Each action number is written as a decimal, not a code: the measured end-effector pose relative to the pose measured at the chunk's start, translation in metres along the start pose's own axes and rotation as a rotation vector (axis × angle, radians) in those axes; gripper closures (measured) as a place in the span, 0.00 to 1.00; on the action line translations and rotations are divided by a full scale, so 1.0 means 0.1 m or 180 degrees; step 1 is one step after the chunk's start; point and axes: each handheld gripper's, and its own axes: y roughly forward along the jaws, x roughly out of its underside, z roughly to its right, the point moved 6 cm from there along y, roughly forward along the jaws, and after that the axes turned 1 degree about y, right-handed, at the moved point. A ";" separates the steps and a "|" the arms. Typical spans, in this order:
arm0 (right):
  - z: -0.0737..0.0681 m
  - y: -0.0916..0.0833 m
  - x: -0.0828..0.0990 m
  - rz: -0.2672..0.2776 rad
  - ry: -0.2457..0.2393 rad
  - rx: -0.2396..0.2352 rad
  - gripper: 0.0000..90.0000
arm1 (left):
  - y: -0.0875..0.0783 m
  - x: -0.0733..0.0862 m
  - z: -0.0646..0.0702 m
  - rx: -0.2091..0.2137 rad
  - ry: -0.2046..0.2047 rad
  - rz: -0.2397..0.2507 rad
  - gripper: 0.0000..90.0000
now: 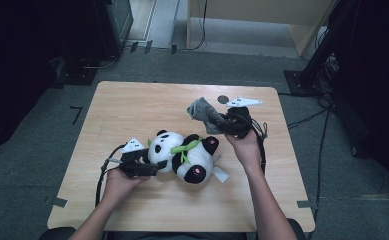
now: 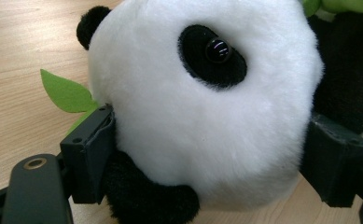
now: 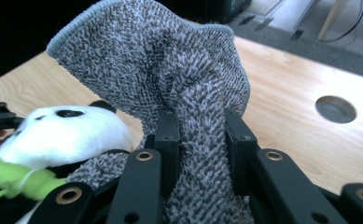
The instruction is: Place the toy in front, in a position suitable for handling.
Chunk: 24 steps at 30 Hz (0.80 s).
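A black-and-white panda plush (image 1: 187, 152) with a green scarf lies on its side in the middle of the wooden table (image 1: 132, 105). My left gripper (image 1: 149, 162) is shut on its head from the left. In the left gripper view both black pads (image 2: 93, 154) press into the white fur of the head (image 2: 193, 116), beside a green felt leaf (image 2: 67, 91). My right gripper (image 1: 219, 122) hangs above the table right of centre, shut on a grey knitted cloth (image 1: 202, 110). In the right gripper view the cloth (image 3: 170, 60) bunches up between the jaws (image 3: 200, 135), with the panda (image 3: 62, 130) lower left.
A round hole (image 1: 223, 99) is cut in the table near its far edge, behind the cloth. A white tag (image 1: 221, 174) sticks out of the panda toward the person. Cables (image 1: 307, 120) and dark equipment stand on the grey floor around the table.
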 end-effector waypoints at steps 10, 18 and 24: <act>-0.20 -0.31 0.22 0.0025 -0.0137 -0.0039 0.79 | 0.00 -0.02 0.00 0.0014 -0.0021 -0.0059 0.17; -0.33 -0.15 0.62 -0.0095 -0.0180 -0.0082 0.77 | 0.01 -0.02 -0.01 0.0060 -0.0047 -0.0075 0.15; -0.20 -0.19 0.75 -0.0083 -0.0001 -0.0085 0.78 | 0.03 -0.03 -0.02 0.0086 -0.0057 -0.0011 0.15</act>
